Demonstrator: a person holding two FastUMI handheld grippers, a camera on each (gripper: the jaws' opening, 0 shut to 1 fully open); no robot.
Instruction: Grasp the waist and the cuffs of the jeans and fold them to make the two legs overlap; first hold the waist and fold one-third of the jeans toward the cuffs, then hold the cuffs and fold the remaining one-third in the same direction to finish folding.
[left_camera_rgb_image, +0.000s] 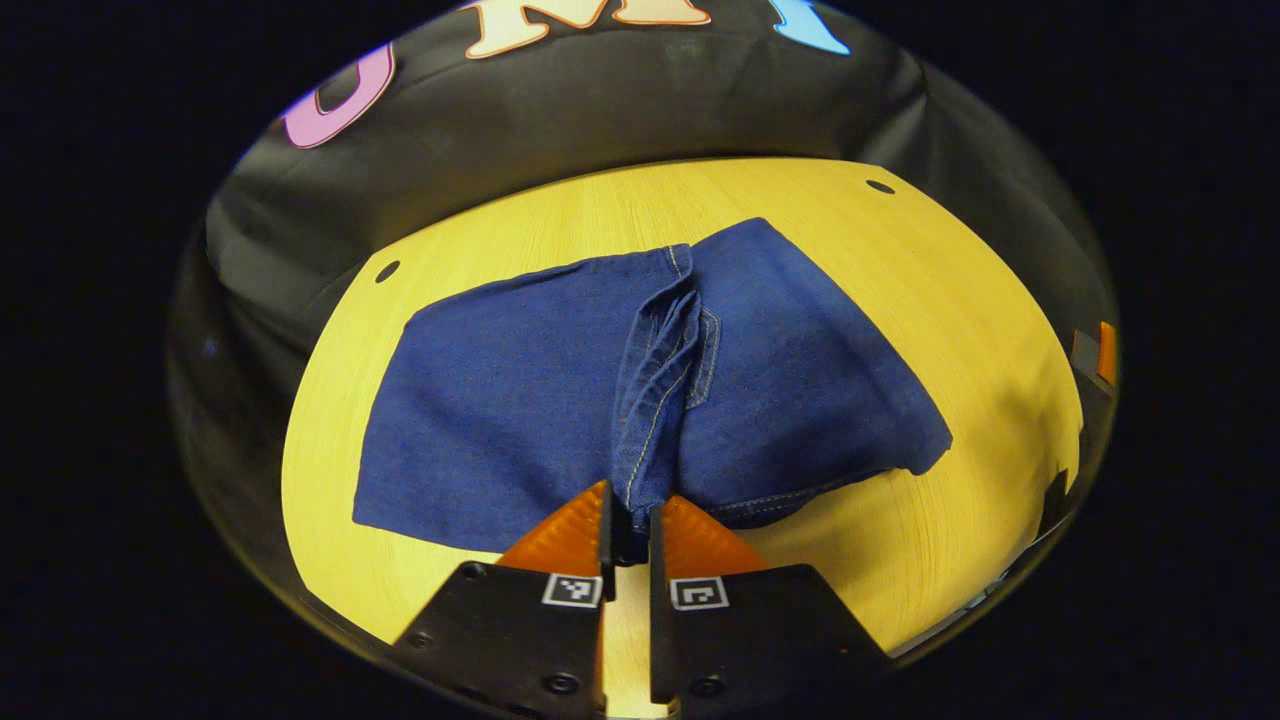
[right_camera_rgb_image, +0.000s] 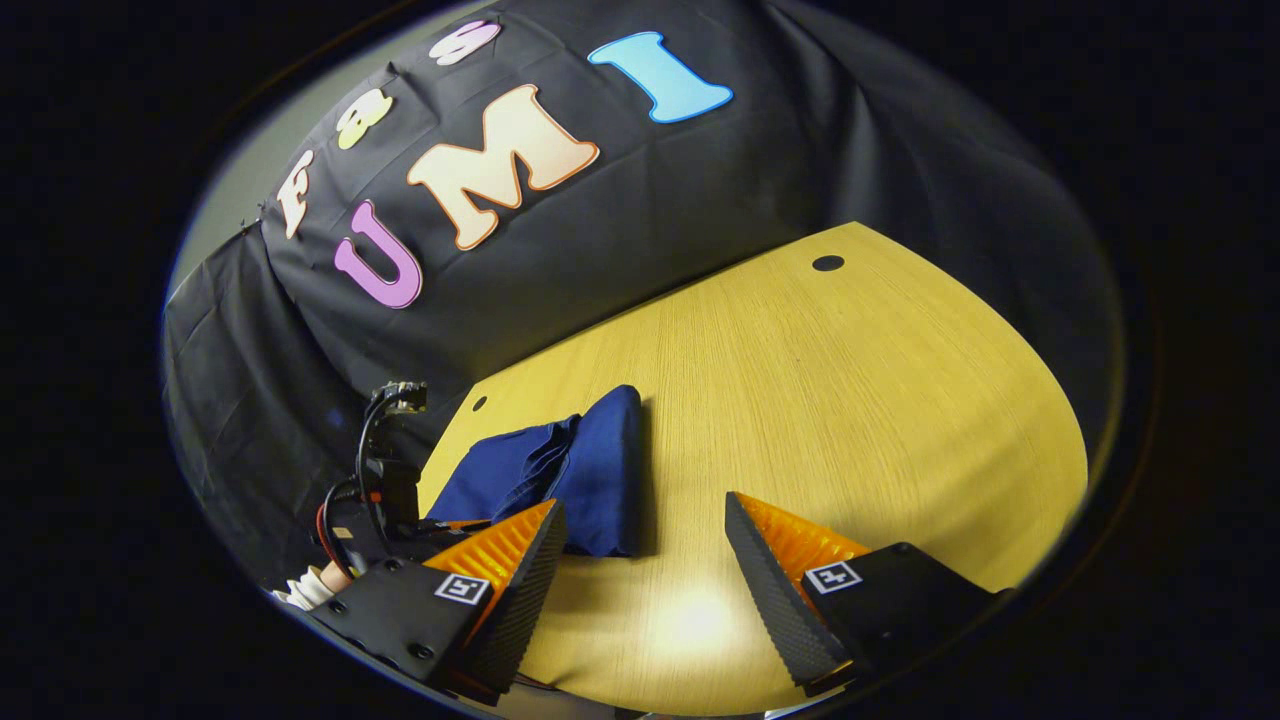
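Left gripper view: the jeans (left_camera_rgb_image: 560, 400) lie folded on the yellow wooden table (left_camera_rgb_image: 980, 330), a broad flat panel to the left and a second panel to the right, with a stitched seam ridge (left_camera_rgb_image: 660, 380) running near to far between them. The left gripper (left_camera_rgb_image: 630, 530) sits at the near edge of the jeans, its two fingers drawn close together and clamped on the near end of that ridge, so that denim fills the narrow gap between them. Two small dark holes (left_camera_rgb_image: 880, 187) mark the far part of the table, one at far left and one at far right; the black cloth wall (left_camera_rgb_image: 600, 110) rises behind. Right gripper view: the right gripper (right_camera_rgb_image: 640, 545) hangs above bare table (right_camera_rgb_image: 850, 400) with its fingers spread wide apart and nothing between them. The jeans (right_camera_rgb_image: 570, 475) lie as a compact folded bundle to the left and just beyond the left finger (right_camera_rgb_image: 520, 560), apart from the right finger. At the far left, beside the jeans, the other gripper's body and black cables (right_camera_rgb_image: 385, 470) show, with part of a hand (right_camera_rgb_image: 320, 582) below them.
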